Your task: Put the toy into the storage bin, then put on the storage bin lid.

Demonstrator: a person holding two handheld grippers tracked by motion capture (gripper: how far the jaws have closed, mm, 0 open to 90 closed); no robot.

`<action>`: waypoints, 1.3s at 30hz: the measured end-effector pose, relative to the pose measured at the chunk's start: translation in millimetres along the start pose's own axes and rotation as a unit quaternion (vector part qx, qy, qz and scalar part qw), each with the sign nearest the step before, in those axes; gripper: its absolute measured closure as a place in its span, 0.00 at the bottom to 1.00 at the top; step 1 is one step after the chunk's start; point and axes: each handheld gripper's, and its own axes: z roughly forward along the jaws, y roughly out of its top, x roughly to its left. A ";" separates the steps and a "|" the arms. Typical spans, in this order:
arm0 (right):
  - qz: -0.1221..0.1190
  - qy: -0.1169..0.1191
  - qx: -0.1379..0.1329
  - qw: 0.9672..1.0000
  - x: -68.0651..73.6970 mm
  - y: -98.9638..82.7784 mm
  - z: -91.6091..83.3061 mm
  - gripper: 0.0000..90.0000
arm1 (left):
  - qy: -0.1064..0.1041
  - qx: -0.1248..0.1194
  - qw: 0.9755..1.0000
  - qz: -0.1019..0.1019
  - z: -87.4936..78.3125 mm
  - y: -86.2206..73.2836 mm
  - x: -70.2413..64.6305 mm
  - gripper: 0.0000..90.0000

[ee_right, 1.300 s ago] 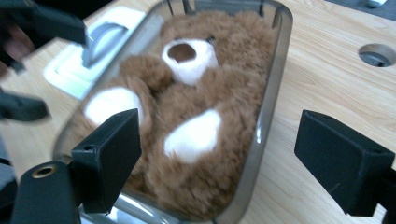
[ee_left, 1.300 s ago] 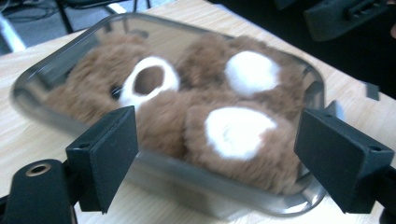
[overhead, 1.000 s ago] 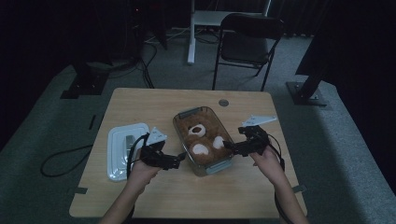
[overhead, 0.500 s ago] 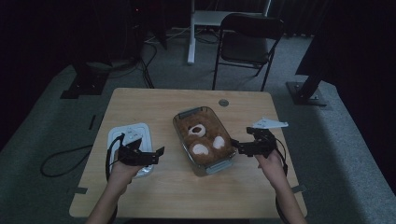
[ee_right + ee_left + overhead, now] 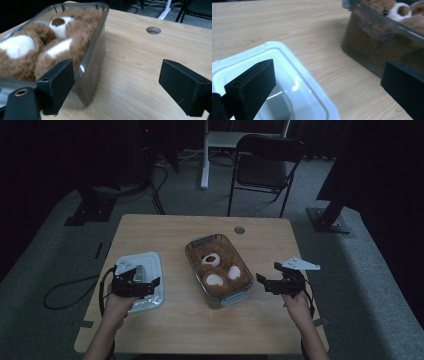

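A clear plastic container [image 5: 218, 270] stands in the middle of the wooden table [image 5: 165, 230] with a brown and white teddy bear [image 5: 220, 267] lying inside. Its white lid [image 5: 150, 265] lies flat to the left. My left gripper [image 5: 154, 287] hovers open over the lid's near right corner, jaws pointing at the container. In the left gripper view the lid [image 5: 299, 82] sits under the gripper [image 5: 329, 82], the container [image 5: 372, 47] beyond. My right gripper [image 5: 262, 283] is open just right of the container. The right gripper view shows the gripper [image 5: 120, 82] beside the container wall [image 5: 92, 62] and the bear [image 5: 37, 47].
A round cable hole [image 5: 239, 230] sits near the table's far edge, also in the right gripper view as the hole [image 5: 153, 30]. A black folding chair [image 5: 265, 165] stands behind the table. A cable [image 5: 65, 290] trails on the floor at left.
Both grippers have drawn away from the container's sides. The left one moved left over the white lid; the right one moved right onto bare table. Both stayed open.
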 end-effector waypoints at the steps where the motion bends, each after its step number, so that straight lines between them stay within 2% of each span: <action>1: 0.000 -0.003 -0.001 1.000 -2.2 -4.3 -0.6 0.14 | 0.003 -0.001 1.000 -0.004 -0.4 -1.5 2.7 0.01; 4: -0.001 -0.003 -0.001 1.000 -7.2 -16.9 -1.6 0.14 | 0.002 0.001 1.000 -0.014 -0.8 -5.6 10.2 0.01; 8: -0.007 -0.018 0.012 1.000 -13.1 -33.4 -2.0 0.14 | 0.010 0.002 1.000 -0.023 -1.1 -10.4 16.9 0.01; 12: 0.009 -0.031 0.012 0.999 -22.3 -51.3 -6.7 0.14 | 0.024 0.006 0.999 -0.025 -1.3 -15.1 20.4 0.01; 13: 0.011 -0.033 0.007 0.999 -24.9 -56.0 -8.4 0.14 | 0.020 0.008 0.999 -0.026 -1.1 -16.4 21.0 0.01; 15: 0.018 -0.041 0.001 0.999 -29.7 -65.0 -11.7 0.14 | 0.026 0.012 0.999 -0.024 -0.9 -18.9 22.0 0.01; 17: 0.024 -0.053 0.005 0.998 -34.1 -72.9 -14.2 0.14 | 0.035 0.016 0.999 -0.026 -0.5 -21.1 22.9 0.01; 18: 0.028 -0.058 0.008 0.998 -35.7 -76.5 -15.3 0.14 | 0.031 0.015 0.999 -0.026 -0.5 -22.2 23.7 0.01; 22: 0.036 -0.064 0.017 0.997 -39.5 -90.0 -17.5 0.14 | 0.037 0.021 0.998 -0.035 1.0 -26.2 26.2 0.01; 25: 0.042 -0.063 0.022 0.997 -40.7 -98.4 -17.6 0.14 | 0.038 0.023 0.998 -0.040 2.7 -28.9 27.6 0.01; 27: 0.048 -0.063 0.023 0.997 -41.9 -102.7 -17.6 0.14 | 0.032 0.022 0.998 -0.043 3.2 -30.6 28.5 0.01; 30: 0.056 -0.061 0.018 0.996 -43.4 -108.0 -18.0 0.14 | 0.037 0.021 0.998 -0.042 3.4 -32.5 28.6 0.01; 32: 0.054 -0.067 0.018 0.996 -43.8 -111.0 -17.6 0.14 | 0.036 0.022 0.998 -0.044 3.6 -33.6 29.2 0.01; 36: 0.065 -0.073 0.019 0.995 -46.4 -118.2 -14.7 0.14 | 0.037 0.027 0.998 -0.051 5.9 -36.9 32.5 0.01; 39: 0.064 -0.077 0.031 0.994 -46.6 -123.9 -12.2 0.14 | 0.037 0.031 0.997 -0.055 7.6 -39.5 34.1 0.01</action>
